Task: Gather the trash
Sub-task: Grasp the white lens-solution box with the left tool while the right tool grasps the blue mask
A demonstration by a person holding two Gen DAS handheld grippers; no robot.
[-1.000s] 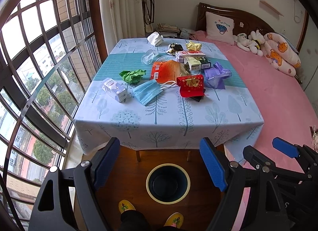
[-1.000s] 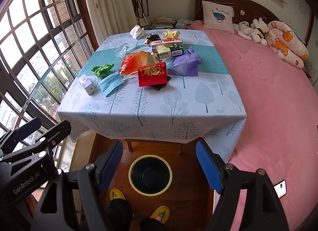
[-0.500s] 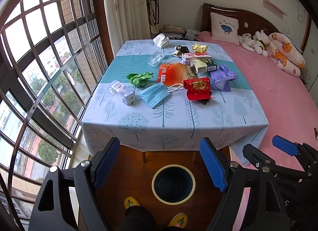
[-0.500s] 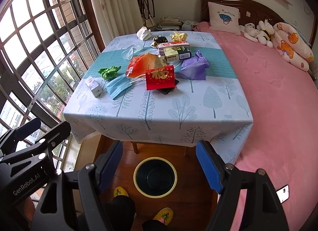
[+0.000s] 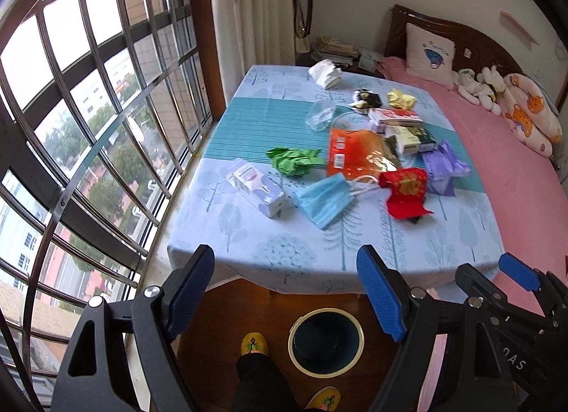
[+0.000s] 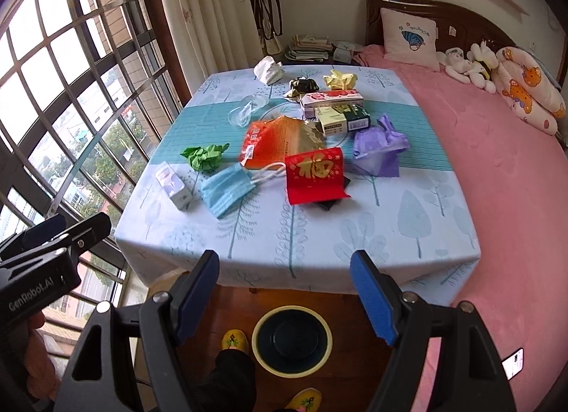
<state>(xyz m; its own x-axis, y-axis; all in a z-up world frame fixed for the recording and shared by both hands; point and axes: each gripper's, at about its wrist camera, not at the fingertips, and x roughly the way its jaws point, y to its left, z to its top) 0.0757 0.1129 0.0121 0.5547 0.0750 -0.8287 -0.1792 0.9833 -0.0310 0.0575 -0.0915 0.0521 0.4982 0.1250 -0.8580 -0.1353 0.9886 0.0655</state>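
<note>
You've brought both tongs nearer the bench (image 6: 355, 234); left tongs (image 5: 287, 291) and right tongs (image 6: 284, 291) gape, holding nothing. Below sits the bin (image 6: 293, 369); beyond, mask (image 6: 227, 188), red packet (image 6: 314, 174) and other trash on the bench.

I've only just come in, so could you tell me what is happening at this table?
A person holds a gripper in each hand, and both the left gripper and the right gripper hang with open, empty jaws short of the table. Nothing is picked up yet. Litter covers the cloth: a blue face mask, a red envelope, crumpled green paper and small boxes. The bin waits on the floor below the near table edge, beside the person's yellow slippers.
</note>
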